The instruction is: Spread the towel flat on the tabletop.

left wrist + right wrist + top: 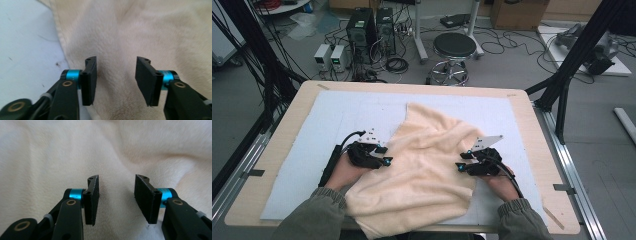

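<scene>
both tools (pixel 385 156) (pixel 460 161) gape over the cream towel (pixel 427 165).

The cream-coloured fluffy towel (pixel 427 165) lies rumpled and spread out on the pale blue mat (pixel 332 120), its near corner spilling over the table's front edge.
</scene>
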`<action>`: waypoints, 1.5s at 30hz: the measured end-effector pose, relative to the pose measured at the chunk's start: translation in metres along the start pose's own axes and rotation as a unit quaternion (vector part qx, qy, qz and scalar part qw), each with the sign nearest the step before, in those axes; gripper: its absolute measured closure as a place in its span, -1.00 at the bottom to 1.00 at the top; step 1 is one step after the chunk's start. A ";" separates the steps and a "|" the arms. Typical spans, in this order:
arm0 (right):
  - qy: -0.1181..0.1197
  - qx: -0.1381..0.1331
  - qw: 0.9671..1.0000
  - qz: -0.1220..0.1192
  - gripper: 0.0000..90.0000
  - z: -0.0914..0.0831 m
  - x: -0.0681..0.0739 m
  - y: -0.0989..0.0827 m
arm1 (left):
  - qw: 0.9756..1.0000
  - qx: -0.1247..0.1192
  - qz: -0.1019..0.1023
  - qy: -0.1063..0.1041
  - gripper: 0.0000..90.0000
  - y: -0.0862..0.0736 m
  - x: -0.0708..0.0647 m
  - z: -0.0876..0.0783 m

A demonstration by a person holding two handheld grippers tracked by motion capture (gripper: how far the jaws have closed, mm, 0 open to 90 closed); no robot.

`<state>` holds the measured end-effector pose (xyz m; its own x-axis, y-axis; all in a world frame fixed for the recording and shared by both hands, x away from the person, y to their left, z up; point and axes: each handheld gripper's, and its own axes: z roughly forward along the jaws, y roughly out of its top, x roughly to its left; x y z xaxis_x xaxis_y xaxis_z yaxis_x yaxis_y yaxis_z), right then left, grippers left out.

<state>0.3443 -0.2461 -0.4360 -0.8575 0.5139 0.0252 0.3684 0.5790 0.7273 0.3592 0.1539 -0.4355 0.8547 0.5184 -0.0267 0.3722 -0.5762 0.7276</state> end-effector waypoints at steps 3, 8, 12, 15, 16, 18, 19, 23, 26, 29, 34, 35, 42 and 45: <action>-0.005 0.003 1.000 -0.008 0.43 0.003 0.001 0.001 | 1.000 -0.002 0.008 0.006 0.43 0.001 -0.003 0.002; 0.001 0.003 1.000 -0.009 0.66 0.009 0.001 0.003 | 1.000 0.010 0.008 0.025 0.86 0.002 -0.005 -0.001; 0.004 0.003 1.000 -0.013 0.81 0.010 0.002 0.006 | 0.999 0.019 -0.003 0.030 0.89 0.000 -0.005 -0.008; 0.006 0.001 1.000 -0.019 0.84 0.012 0.006 0.012 | 0.999 0.025 -0.003 0.030 0.89 -0.004 -0.007 -0.018; 0.010 -0.001 1.000 -0.023 0.85 0.013 0.007 0.014 | 0.999 0.021 -0.001 0.032 0.89 -0.006 -0.008 -0.022; 0.018 -0.004 0.999 -0.028 0.86 0.015 0.012 0.018 | 0.999 0.012 0.002 0.033 0.89 -0.011 -0.011 -0.033; 0.023 -0.005 0.999 -0.031 0.87 0.015 0.014 0.020 | 0.999 0.008 -0.001 0.036 0.89 -0.015 -0.013 -0.038; 0.041 -0.013 0.998 -0.044 0.87 0.011 0.027 0.026 | 0.999 -0.006 -0.004 0.037 0.89 -0.032 -0.024 -0.062; 0.059 -0.013 0.996 -0.066 0.88 0.003 0.044 0.029 | 0.999 -0.015 0.003 0.036 0.89 -0.043 -0.041 -0.081; 0.073 -0.023 0.994 -0.084 0.88 -0.009 0.061 0.031 | 0.999 -0.026 0.008 0.033 0.89 -0.049 -0.056 -0.096; 0.096 -0.040 0.989 -0.103 0.88 -0.031 0.089 0.025 | 0.999 -0.032 0.016 0.016 0.89 -0.061 -0.082 -0.115; 0.104 -0.042 0.988 -0.106 0.88 -0.034 0.094 0.023 | 0.999 -0.034 0.017 0.012 0.89 -0.062 -0.087 -0.118; 0.119 -0.068 0.985 -0.103 0.62 -0.060 0.104 0.020 | 0.998 -0.055 0.043 -0.009 0.69 -0.060 -0.092 -0.128; 0.092 -0.082 0.989 -0.086 0.51 -0.067 0.088 0.022 | 0.996 -0.083 0.030 -0.003 0.44 -0.050 -0.074 -0.127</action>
<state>0.2531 -0.2303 -0.3716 -0.9586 0.2846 0.0055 0.1619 0.5294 0.8328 0.2315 0.2248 -0.3823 0.8757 0.4826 0.0174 0.2553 -0.4932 0.8316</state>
